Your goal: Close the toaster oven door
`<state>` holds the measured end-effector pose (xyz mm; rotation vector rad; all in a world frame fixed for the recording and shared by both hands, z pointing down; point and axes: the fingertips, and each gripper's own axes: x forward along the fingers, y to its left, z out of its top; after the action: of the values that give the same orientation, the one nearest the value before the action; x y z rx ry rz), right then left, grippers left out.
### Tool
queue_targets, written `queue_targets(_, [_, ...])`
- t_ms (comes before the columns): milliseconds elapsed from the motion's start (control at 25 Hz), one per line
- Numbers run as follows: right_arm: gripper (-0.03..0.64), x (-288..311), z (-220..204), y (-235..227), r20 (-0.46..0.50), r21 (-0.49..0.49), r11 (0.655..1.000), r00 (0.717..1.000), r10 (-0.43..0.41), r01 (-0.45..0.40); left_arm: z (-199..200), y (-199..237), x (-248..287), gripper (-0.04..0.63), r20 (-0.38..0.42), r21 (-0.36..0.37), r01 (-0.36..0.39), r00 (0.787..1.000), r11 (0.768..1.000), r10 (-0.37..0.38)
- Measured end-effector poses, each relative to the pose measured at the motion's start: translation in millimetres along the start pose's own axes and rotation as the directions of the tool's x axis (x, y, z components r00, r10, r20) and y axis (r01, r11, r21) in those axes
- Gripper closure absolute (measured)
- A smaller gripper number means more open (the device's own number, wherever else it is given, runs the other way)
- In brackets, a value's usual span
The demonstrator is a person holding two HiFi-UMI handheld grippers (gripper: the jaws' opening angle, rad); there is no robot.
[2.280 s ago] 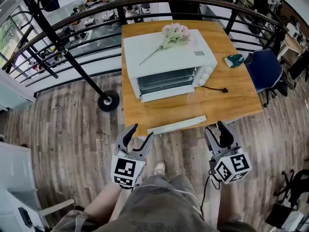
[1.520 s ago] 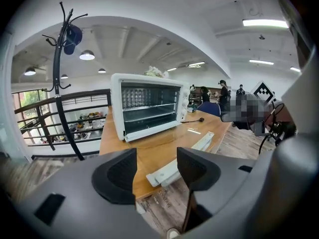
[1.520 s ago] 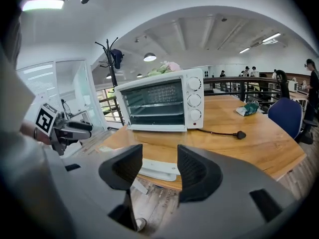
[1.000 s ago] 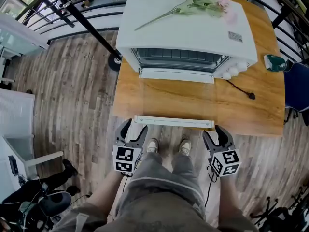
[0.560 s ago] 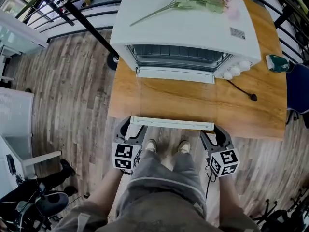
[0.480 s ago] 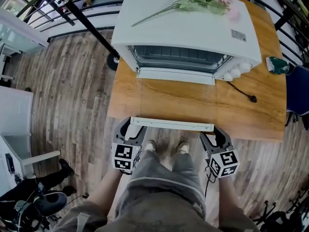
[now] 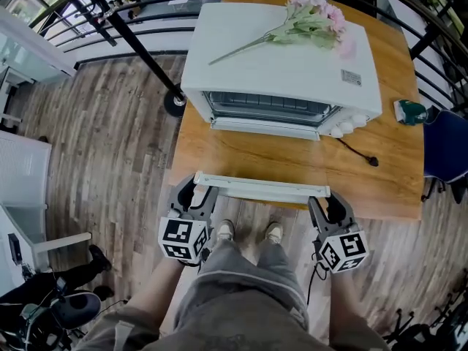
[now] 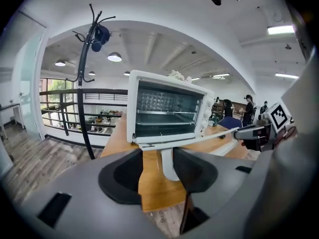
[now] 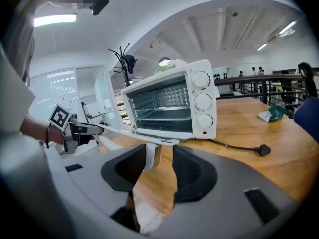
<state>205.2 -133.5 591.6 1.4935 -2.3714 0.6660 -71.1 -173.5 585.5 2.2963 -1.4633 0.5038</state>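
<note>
We are standing at an orange-brown wooden table (image 7: 380,174), looking down on a white box-shaped toaster oven (image 7: 281,64) with a spray of pink flowers (image 7: 311,22) lying on its top. Its clear glass door (image 7: 256,159) is lying fully open and flat over the table. The door's long white handle bar (image 7: 259,187) is running along the table edge nearest us.

Over the last two seconds we have been stepping in and bringing both grippers up from below the table edge. The left gripper (image 7: 196,191) is now sitting at the bar's left end and the right gripper (image 7: 327,202) at its right end.

In the left gripper view, the left gripper (image 8: 158,171) is holding its jaws moderately apart. The bar's white end post (image 8: 168,166) is standing between them with wood showing beside it, so nothing is gripped. In the right gripper view, the right gripper (image 9: 159,171) is doing the same around the other end post (image 9: 152,158).

The door is not lifting yet. We judge that the approach is ending and that squeezing or lifting the bar comes next.
</note>
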Motion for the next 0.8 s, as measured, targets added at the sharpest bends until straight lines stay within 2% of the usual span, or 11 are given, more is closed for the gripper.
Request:
queue_targets(160, [0.426, 3, 38, -2, 0.027, 0.05, 0.999, 1.0, 0.012, -0.013, 36, 2, 4, 0.383, 0.026, -0.051, 0.017, 1.0, 0.999, -0.016])
queue_targets(400, [0.423, 10, 65, -7, -0.019, 0.117, 0.993, 0.999, 0.032, -0.03, 63, 6, 11, 0.38, -0.01, -0.108, 0.038, 0.999, 0.993, -0.039])
queue_targets(600, [0.422, 19, 94, -14, -0.035, 0.173, 0.983, 0.997, 0.062, -0.055, 91, 11, 21, 0.38, 0.009, -0.175, 0.041, 0.999, 0.984, -0.04])
queue_targets(800, [0.422, 31, 118, -22, -0.011, 0.246, 0.966, 0.997, 0.079, -0.074, 114, 18, 33, 0.382, 0.021, -0.237, 0.042, 0.999, 0.971, -0.038])
